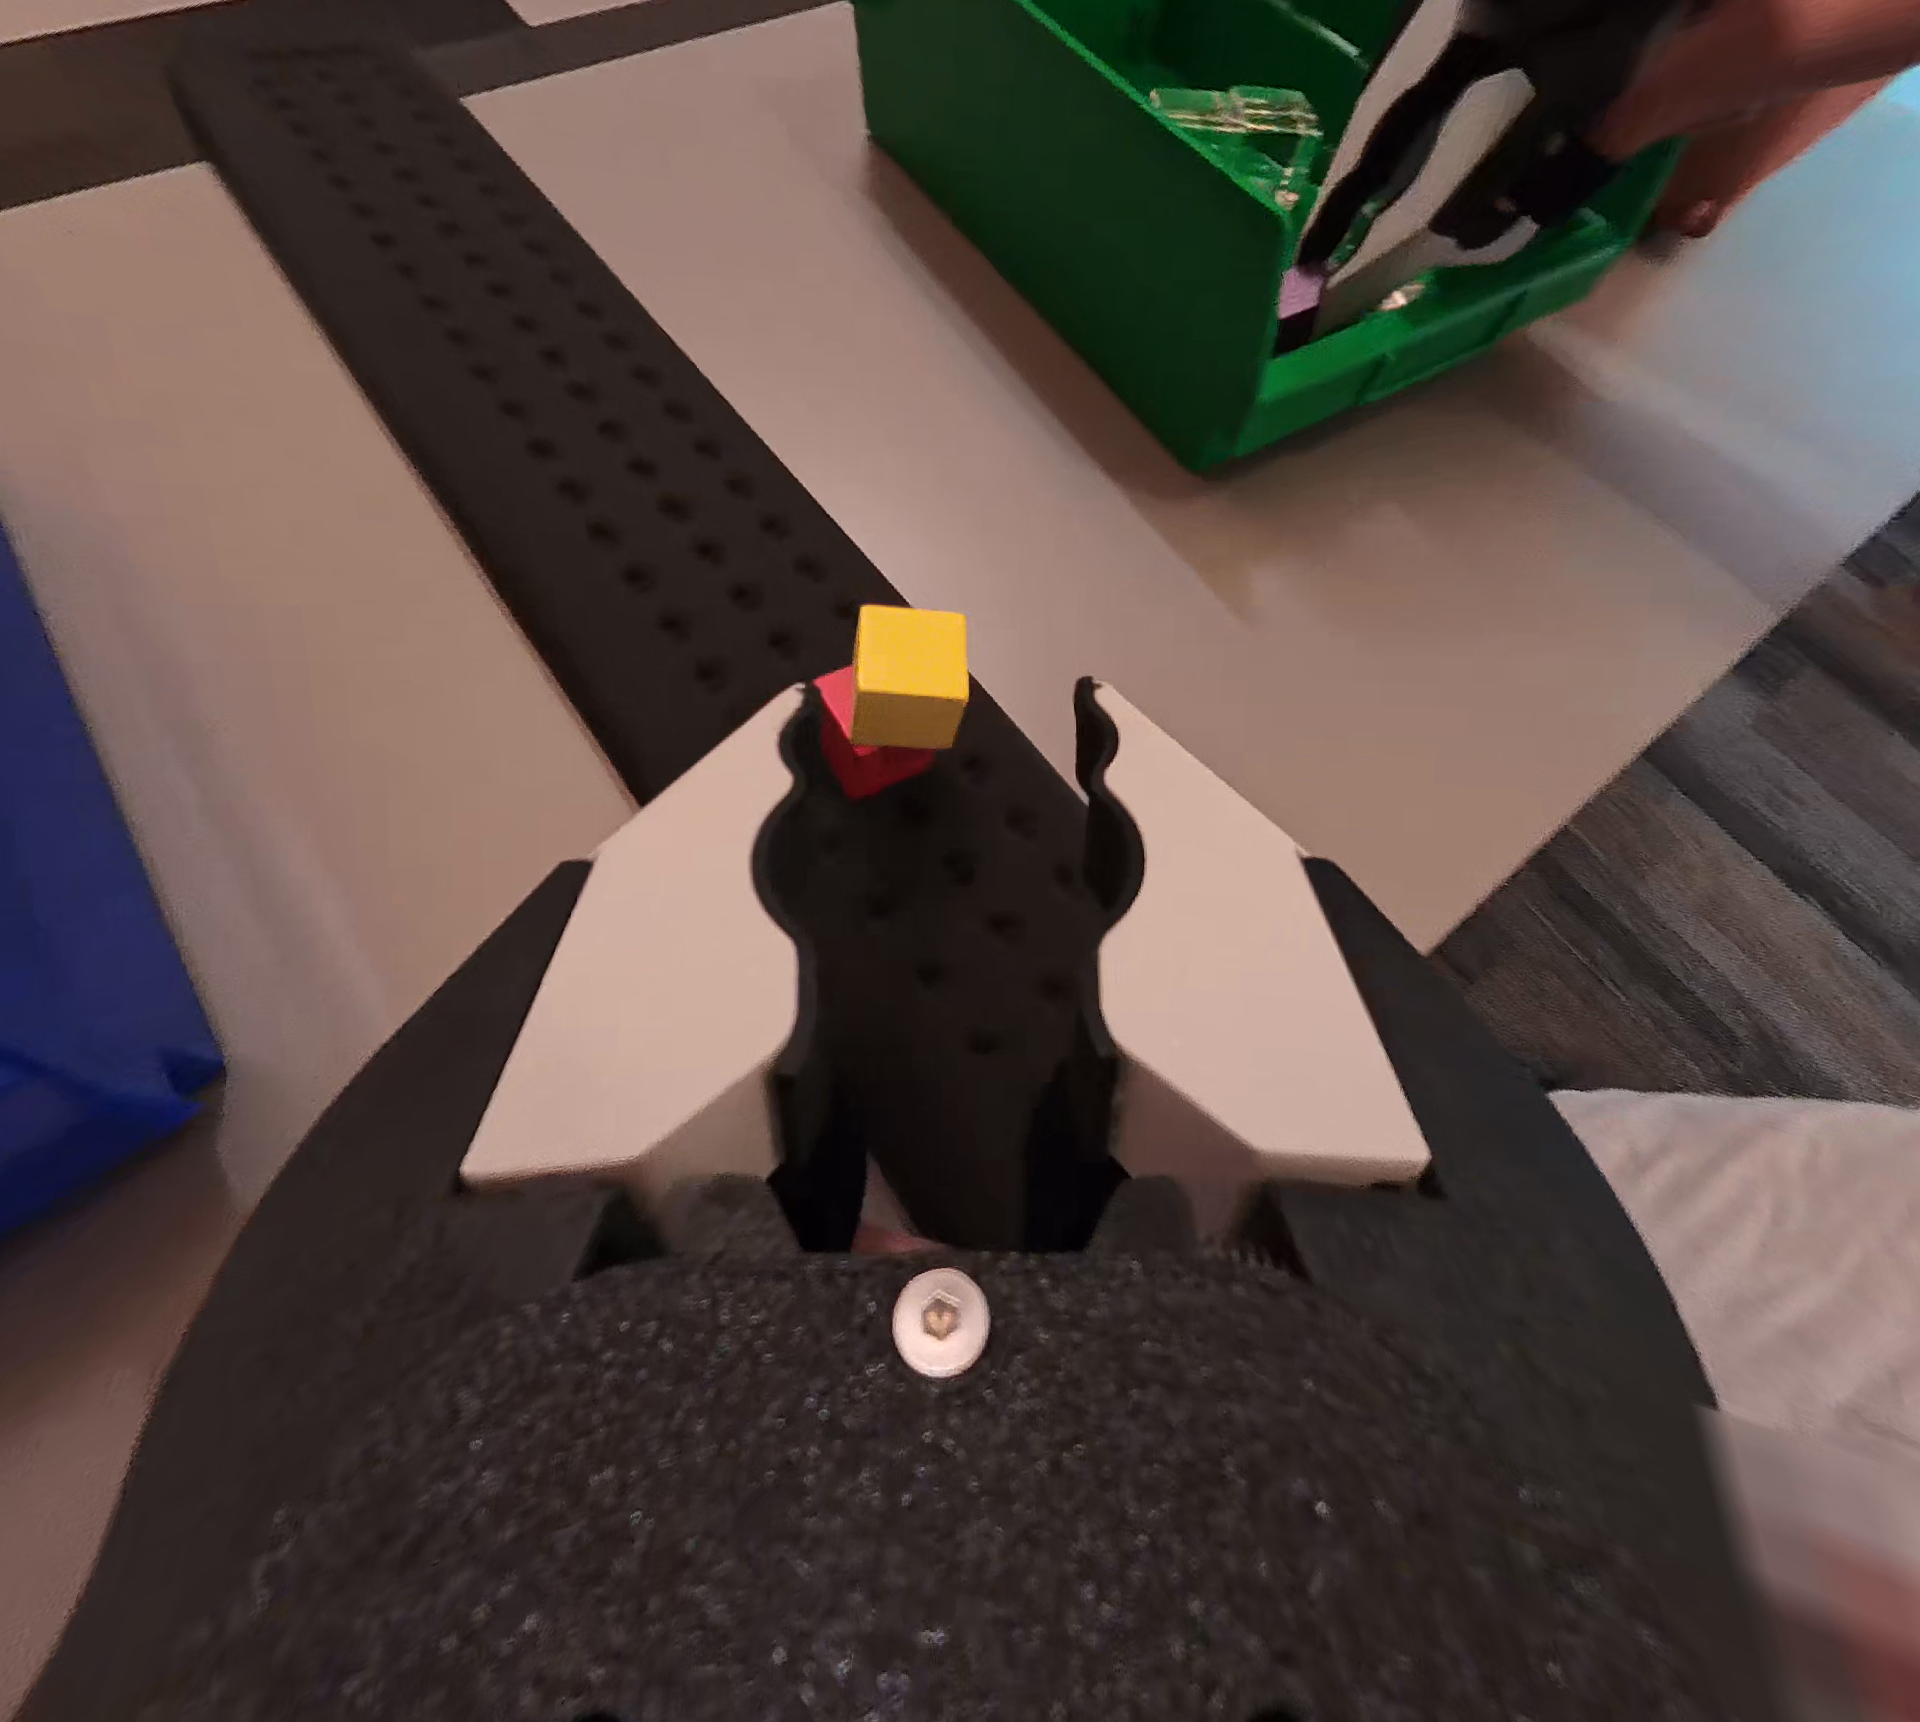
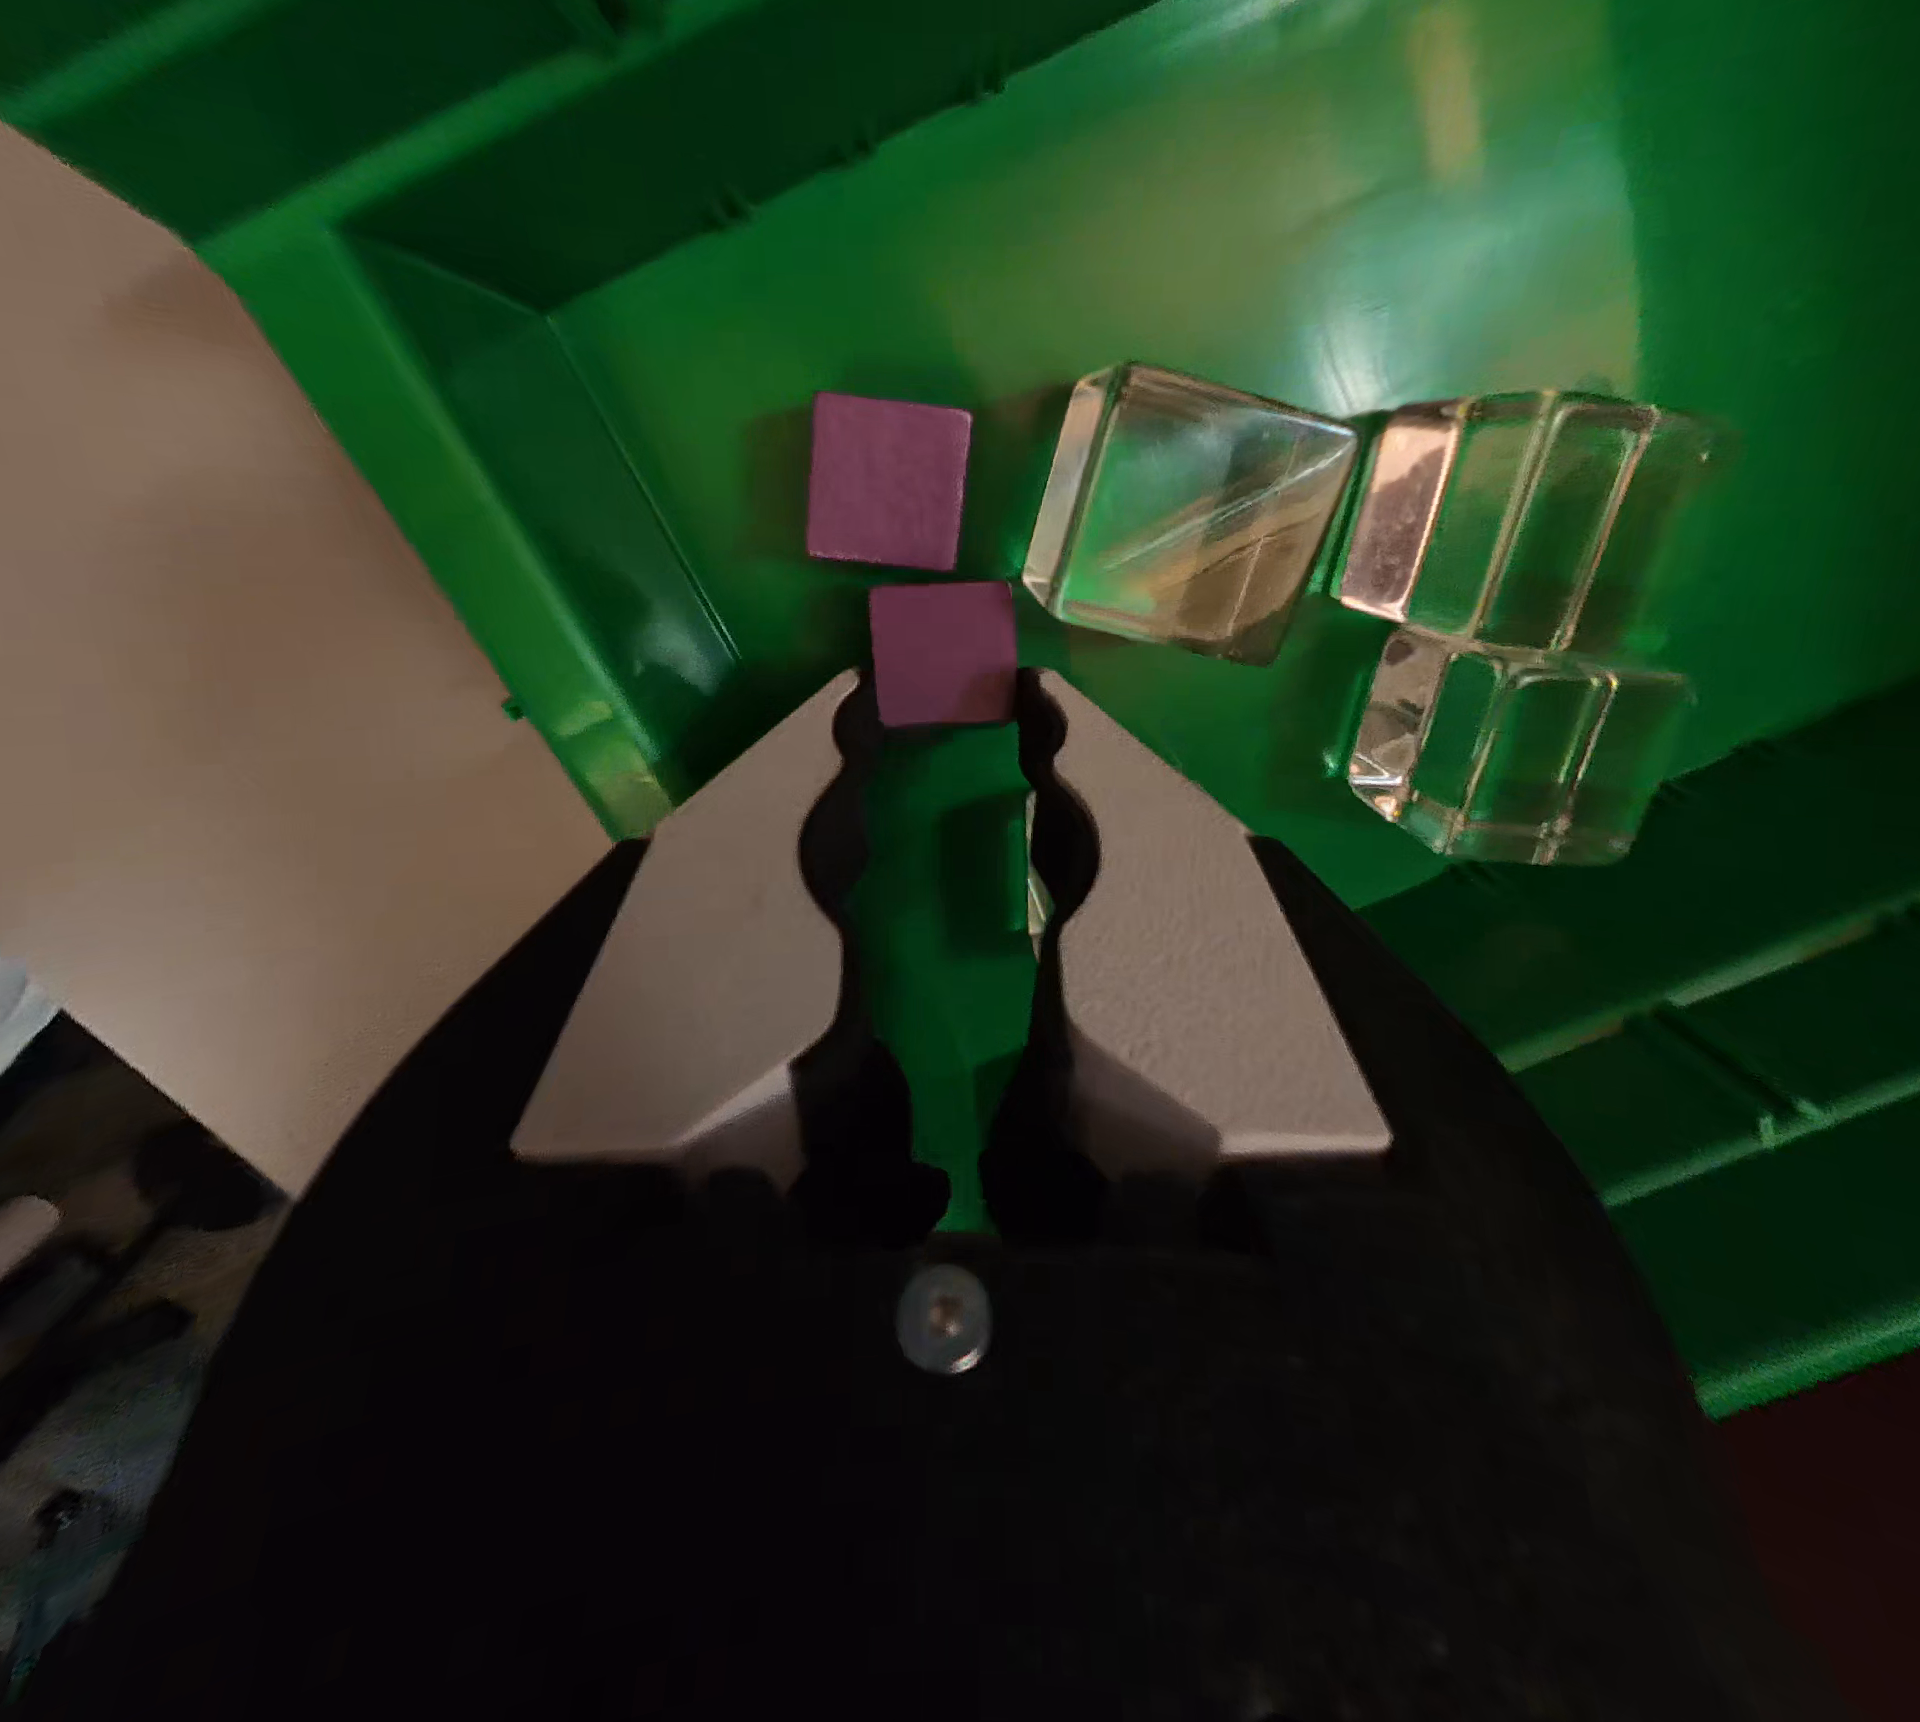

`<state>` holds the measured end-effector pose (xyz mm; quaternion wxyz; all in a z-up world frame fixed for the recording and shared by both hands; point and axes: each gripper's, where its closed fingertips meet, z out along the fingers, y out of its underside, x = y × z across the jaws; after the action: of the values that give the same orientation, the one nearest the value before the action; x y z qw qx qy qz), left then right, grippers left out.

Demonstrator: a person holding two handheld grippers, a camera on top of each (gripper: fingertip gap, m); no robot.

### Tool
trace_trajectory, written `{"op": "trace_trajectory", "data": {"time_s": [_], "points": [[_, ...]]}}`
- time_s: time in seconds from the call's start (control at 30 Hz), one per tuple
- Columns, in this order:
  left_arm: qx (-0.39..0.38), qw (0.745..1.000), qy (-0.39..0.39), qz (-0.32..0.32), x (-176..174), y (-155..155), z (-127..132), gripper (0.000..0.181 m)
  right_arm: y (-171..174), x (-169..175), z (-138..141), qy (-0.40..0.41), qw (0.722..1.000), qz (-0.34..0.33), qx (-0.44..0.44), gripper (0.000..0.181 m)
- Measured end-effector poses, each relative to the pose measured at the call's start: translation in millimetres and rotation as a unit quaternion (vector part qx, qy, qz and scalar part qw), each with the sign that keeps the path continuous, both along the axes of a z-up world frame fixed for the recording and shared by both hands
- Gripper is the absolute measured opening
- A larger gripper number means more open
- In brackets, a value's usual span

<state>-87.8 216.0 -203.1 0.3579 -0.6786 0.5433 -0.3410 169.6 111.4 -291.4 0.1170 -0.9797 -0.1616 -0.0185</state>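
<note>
In the left wrist view my left gripper [image 1: 945, 701] is open and empty. A yellow cube [image 1: 909, 677] sits stacked on a red cube [image 1: 862, 766] just beyond its fingertips, nearer the left finger, on a black perforated strip [image 1: 540, 384]. My right gripper [image 2: 940, 687] is shut on a purple cube [image 2: 940, 670] and holds it just above the floor of a green bin [image 2: 1195, 218]. A second purple cube [image 2: 888, 477] lies on the bin floor just ahead. In the left wrist view the right gripper [image 1: 1325, 290] reaches down into the green bin [image 1: 1049, 145].
Three clear cubes [image 2: 1190, 514] lie on the bin floor to the right of the purple cubes. A person's hand [image 1: 1787, 10] holds the right gripper. A blue object [image 1: 73, 945] is at the left, the table edge and wood floor [image 1: 1714, 789] at the right.
</note>
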Motion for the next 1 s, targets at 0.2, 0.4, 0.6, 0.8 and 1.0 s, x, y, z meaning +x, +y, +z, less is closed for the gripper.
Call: {"op": "trace_trajectory", "data": {"time_s": [0.2, 0.4, 0.6, 0.8, 1.0], "points": [[0.066, 0.997, 0.045, 0.002, 21, 5, -19, 0.056, -2, 5, -3, -0.011, 1.0, -0.01, -0.01, 0.028], [0.084, 0.993, 0.082, 0.005, 27, 10, -36, 0.047, -2, 13, 42, -0.08, 0.992, -0.055, 0.076, 0.05], [0.033, 0.998, 0.044, 0.029, 26, 23, -20, 0.029, 44, -105, 131, 0.052, 0.899, -0.035, 0.434, 0.061], [-0.44, 0.869, -0.224, -0.028, 32, 1, 78, 0.028, 70, -214, 150, 0.05, 0.811, 0.006, 0.583, 0.058], [-0.569, 0.779, -0.242, -0.104, 18, -13, 100, 0.028, 93, -244, 173, 0.074, 0.783, 0.013, 0.618, 0.052]]}}
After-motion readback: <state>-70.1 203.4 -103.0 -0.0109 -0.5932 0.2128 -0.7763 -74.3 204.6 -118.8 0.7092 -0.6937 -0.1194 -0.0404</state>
